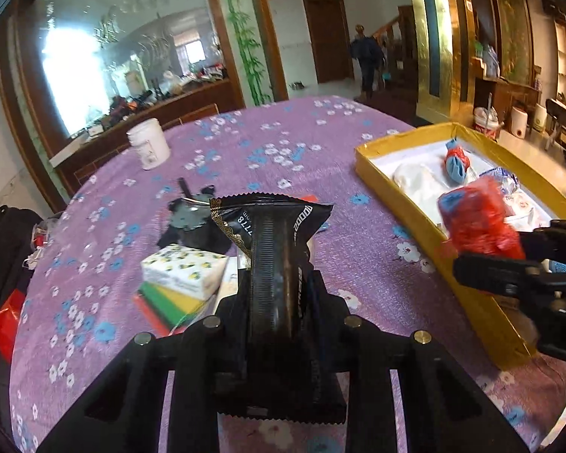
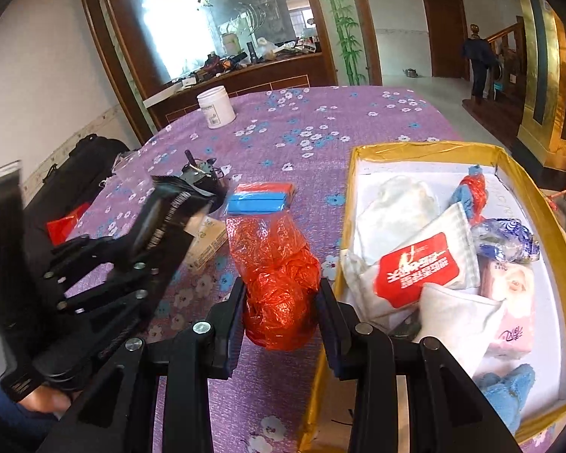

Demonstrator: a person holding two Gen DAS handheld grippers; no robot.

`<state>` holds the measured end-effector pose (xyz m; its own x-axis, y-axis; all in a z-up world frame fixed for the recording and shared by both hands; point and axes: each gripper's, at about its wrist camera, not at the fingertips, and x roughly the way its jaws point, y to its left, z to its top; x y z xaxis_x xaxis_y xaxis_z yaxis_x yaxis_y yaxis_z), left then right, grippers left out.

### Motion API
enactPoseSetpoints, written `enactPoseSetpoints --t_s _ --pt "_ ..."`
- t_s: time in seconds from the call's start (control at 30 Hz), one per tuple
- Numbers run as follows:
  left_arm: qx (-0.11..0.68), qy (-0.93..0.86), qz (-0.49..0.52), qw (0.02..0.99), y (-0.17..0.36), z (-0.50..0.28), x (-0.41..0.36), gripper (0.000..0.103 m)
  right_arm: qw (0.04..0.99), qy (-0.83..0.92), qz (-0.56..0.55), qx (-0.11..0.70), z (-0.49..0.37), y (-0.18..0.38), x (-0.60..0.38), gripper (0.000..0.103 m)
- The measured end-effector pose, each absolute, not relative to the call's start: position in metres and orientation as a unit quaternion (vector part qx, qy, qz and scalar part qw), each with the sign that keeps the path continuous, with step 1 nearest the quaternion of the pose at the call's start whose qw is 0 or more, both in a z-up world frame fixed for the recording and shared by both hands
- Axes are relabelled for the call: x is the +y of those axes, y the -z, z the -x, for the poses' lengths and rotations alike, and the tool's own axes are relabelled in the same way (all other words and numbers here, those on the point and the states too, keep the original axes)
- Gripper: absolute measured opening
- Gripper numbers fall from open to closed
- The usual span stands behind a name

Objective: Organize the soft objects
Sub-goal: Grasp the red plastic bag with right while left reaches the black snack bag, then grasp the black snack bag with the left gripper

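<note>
My left gripper [image 1: 279, 275] is shut on a black foil packet [image 1: 275, 226] that stands up between its fingers above the purple flowered tablecloth [image 1: 245, 143]. The right wrist view shows the same packet [image 2: 166, 204] at the left. My right gripper [image 2: 281, 290] is shut on a crumpled red plastic bag [image 2: 275, 264], just left of the gold box's edge. The gold box [image 2: 426, 149] with a white lining lies to the right. It holds a red-labelled white pouch [image 2: 415, 268], a pink tissue pack [image 2: 509, 302], a blue cloth [image 2: 505, 389] and other soft packets.
On the cloth lie a blue and red wrapped block [image 2: 260, 196], a lemon-print tissue pack [image 1: 185, 271] on coloured sponges [image 1: 169, 302], a black gadget [image 1: 192, 219] and a white jar [image 1: 149, 143]. A black bag [image 2: 86, 166] sits off the table's left edge. A person stands in the far doorway.
</note>
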<state>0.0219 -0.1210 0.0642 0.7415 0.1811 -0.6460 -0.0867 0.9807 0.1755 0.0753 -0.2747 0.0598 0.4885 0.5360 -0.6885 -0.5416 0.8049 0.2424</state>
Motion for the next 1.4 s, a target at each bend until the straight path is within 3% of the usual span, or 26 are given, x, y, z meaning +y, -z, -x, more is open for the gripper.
enactPoseSetpoints --t_s 0.8,1.4 --pt "0.341 -0.084 -0.059 0.934 -0.065 -0.012 -0.112 0.026 0.862 -0.310 -0.026 0.401 -0.082 -0.058 -0.276 0.039" --pt "0.320 -0.070 -0.127 0.936 -0.079 -0.026 -0.178 0.026 0.876 -0.284 -0.055 0.386 -0.092 -0.065 -0.324 0.039"
